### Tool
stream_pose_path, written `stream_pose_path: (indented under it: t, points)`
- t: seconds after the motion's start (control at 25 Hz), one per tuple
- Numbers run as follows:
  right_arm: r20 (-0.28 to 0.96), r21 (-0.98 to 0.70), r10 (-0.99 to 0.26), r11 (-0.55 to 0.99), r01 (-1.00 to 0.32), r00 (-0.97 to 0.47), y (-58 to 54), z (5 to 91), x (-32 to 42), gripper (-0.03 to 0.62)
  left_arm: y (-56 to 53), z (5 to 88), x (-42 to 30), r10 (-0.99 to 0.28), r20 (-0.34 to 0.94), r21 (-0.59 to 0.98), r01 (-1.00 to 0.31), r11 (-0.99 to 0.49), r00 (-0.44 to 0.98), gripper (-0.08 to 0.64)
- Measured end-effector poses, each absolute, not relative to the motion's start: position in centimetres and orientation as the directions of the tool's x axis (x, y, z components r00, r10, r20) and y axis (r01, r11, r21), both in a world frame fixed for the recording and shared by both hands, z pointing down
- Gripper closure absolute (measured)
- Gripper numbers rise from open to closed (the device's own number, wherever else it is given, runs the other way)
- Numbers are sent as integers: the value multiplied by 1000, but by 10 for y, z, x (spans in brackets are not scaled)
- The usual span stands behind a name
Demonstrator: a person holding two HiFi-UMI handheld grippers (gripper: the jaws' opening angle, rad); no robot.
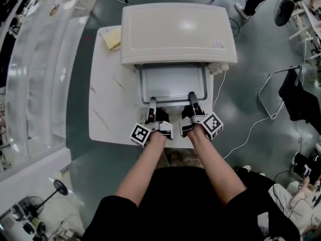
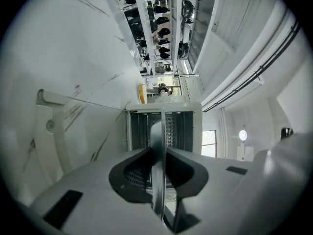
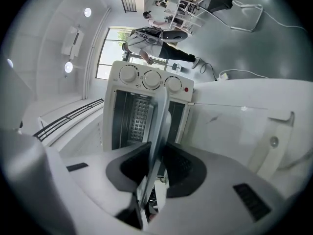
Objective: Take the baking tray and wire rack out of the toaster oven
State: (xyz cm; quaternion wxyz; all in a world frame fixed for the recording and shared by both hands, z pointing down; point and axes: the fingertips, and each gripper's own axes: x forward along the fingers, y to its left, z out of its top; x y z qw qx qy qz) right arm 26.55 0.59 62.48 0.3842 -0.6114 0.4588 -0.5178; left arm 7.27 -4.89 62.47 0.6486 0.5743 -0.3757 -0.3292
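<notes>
Left tongs (image 1: pixel 152 102) and right tongs (image 1: pixel 192 97) both pinching the baking tray (image 1: pixel 173 82) by its near rim (it's sticking partway out of the toaster oven (image 1: pixel 178 31)).

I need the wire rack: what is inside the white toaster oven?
The grey metal baking tray sticks partly out of the white toaster oven, clamped by left gripper and right gripper. Dark ribbed walls show; the tray hides any rack.

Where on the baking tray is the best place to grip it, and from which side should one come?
Grip the thin front rim of the tray, coming level from the front, since its far end is in the oven. The rim is a flat lip that fits edge-on between jaws. The left claw and right claw pinch it, spaced apart for balance.
</notes>
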Motion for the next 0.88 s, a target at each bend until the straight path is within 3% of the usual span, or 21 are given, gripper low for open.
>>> stream_pose_path:
  t: [0.24,0.6,0.88]
  points:
    - [285,-951,-958,-287,-113,35,40,624,254,506,-12,623,60,-865,118,990,11,141,487,478]
    - [267,-955,-958,-250,-159,-101,57,619,212,512,28,624,15,-896,109,989,42,140,430,479]
    - [327,-935,-926,-288,-205,-188,58,627,147,509,35,627,-50,-912,121,988,39,148,393,479]
